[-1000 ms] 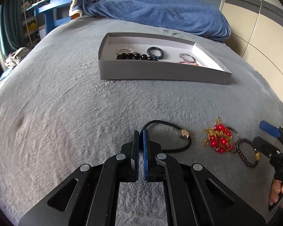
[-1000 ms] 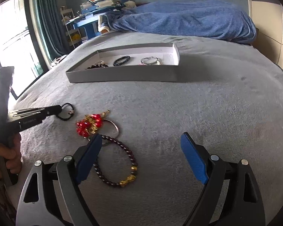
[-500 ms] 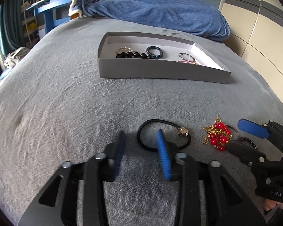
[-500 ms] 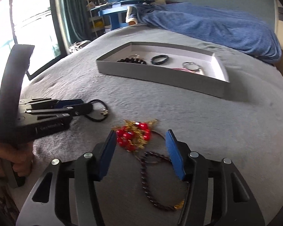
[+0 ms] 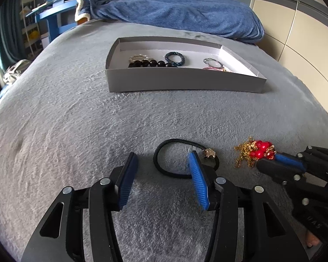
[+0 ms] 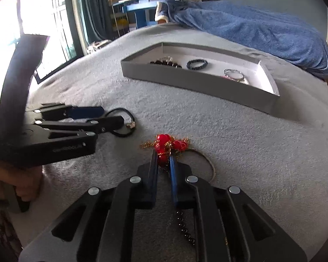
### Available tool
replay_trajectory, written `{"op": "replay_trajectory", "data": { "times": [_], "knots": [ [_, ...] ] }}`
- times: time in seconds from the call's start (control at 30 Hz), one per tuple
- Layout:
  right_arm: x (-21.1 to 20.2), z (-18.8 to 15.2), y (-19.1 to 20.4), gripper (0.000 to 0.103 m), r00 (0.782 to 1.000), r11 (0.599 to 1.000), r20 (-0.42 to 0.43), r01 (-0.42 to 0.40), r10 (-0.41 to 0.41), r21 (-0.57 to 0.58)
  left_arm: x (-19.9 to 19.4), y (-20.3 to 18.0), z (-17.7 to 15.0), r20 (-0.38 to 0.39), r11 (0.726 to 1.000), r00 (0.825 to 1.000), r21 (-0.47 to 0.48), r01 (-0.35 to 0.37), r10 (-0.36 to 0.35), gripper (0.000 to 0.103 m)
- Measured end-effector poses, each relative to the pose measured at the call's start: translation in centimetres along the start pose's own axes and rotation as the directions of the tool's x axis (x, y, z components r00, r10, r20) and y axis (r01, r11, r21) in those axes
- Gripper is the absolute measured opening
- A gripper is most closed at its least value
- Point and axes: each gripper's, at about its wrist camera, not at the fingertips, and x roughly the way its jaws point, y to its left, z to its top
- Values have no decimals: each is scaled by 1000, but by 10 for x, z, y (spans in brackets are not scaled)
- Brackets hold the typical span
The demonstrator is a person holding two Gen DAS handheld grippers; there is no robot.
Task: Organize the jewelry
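A black hair tie with a gold star charm [image 5: 179, 159] lies on the grey blanket. My left gripper [image 5: 163, 156] is open; its right pad sits over the tie's loop, its left pad beside the loop. It also shows in the right wrist view [image 6: 111, 115]. My right gripper [image 6: 163, 156] is shut on the red-bead and gold-chain bracelet [image 6: 167, 143], also seen in the left wrist view [image 5: 257, 150]. A dark bead bracelet [image 6: 185, 231] lies under my right gripper. The grey tray [image 5: 185, 83] holds several bracelets and rings.
A blue blanket [image 5: 175, 13] is heaped behind the tray. A blue desk and shelves [image 6: 142, 6] stand beyond the bed by the window. A cream wardrobe [image 5: 299, 32] is on the right.
My left gripper opened from shut and now straddles the hair tie's loop. My right gripper moved forward over the red-bead bracelet and closed on it.
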Motion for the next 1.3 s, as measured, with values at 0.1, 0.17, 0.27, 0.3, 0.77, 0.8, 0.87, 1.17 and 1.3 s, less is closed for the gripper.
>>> {"op": "replay_trajectory", "data": {
  "times": [0.1,0.17,0.27,0.3,0.77,0.8,0.87,1.17,1.3],
  "knots": [
    [-7,2,-8,10,999,999,29,-17,16,39,3,-1,1,-12,1000,1000,12,2,-2,49],
    [-11,3,-12,10,998,998,52,-25,21,66,3,-3,2,-14,1000,1000,22,7,-6,37],
    [-20,7,-20,10,995,994,97,-34,25,100,3,-5,2,-10,999,1000,37,15,-15,15],
    [-23,8,-23,10,993,993,112,-35,22,110,2,-5,2,-7,999,1000,35,18,-18,11],
    [-41,13,-60,10,982,976,179,29,-69,216,-25,-10,17,93,997,993,32,66,-69,3],
    [-41,12,-61,10,981,975,178,31,-71,219,-27,-11,20,100,997,992,30,71,-74,3],
    [-42,12,-63,10,981,974,179,36,-78,226,-32,-12,25,113,997,990,31,77,-80,3],
    [-43,17,-67,10,978,973,185,52,-95,226,-49,-16,46,151,994,985,74,74,-85,3],
    [-46,21,-67,10,976,974,193,54,-98,222,-53,-9,56,162,995,982,48,91,-97,3]
  ]
}}
